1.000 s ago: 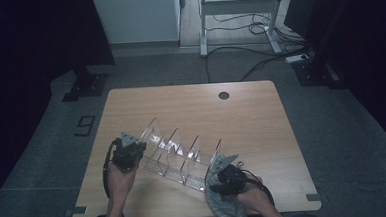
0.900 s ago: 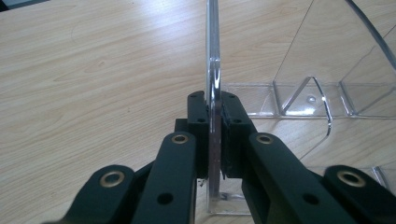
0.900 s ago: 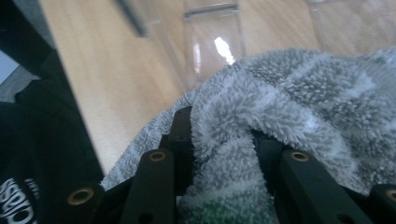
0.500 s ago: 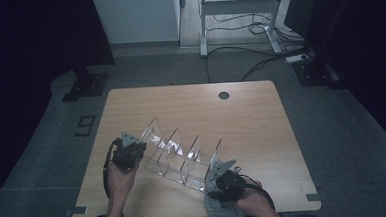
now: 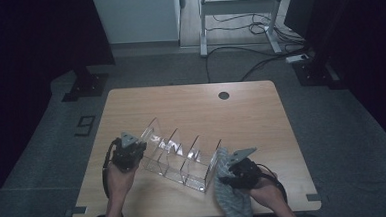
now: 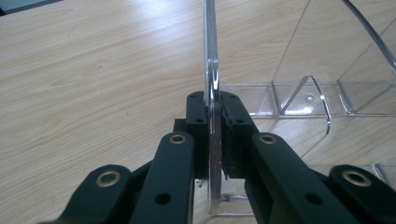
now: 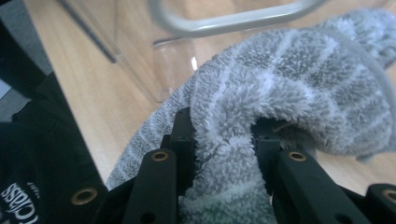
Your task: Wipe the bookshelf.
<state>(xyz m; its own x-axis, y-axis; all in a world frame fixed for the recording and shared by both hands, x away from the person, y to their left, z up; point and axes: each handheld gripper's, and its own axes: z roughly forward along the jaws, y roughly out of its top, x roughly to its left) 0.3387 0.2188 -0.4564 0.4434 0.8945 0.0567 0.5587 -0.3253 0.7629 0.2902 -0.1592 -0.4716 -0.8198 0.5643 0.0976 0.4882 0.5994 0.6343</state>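
On the near half of the wooden table (image 5: 130,99) lies a clear plastic divider rack (image 5: 181,156), running from the left to the near right. The left gripper (image 5: 129,153) holds the left end wall of this rack: in the left gripper view its two black pads (image 6: 233,135) press on both faces of the thin transparent wall, so the jaws stand very narrow, with only the plastic sheet between them. The right gripper (image 5: 238,172) is at the near right end of the rack and holds a grey towel (image 5: 230,196). In the right gripper view the fingers (image 7: 183,135) are closed on a thick fold of the towel (image 7: 285,88), so they stay somewhat apart because of the cloth.

From the high view one sees the whole rack with its several upright dividers and the towel hanging down toward the near edge of the table. The left gripper view gives the pinch on the wall edge and the rounded corners of the dividers (image 6: 322,60). The right gripper view gives the texture: the towel is fluffy terry with lighter stripes, and the rack rim (image 7: 233,18) behind it is smooth and glossy. The table has a pale wood grain.
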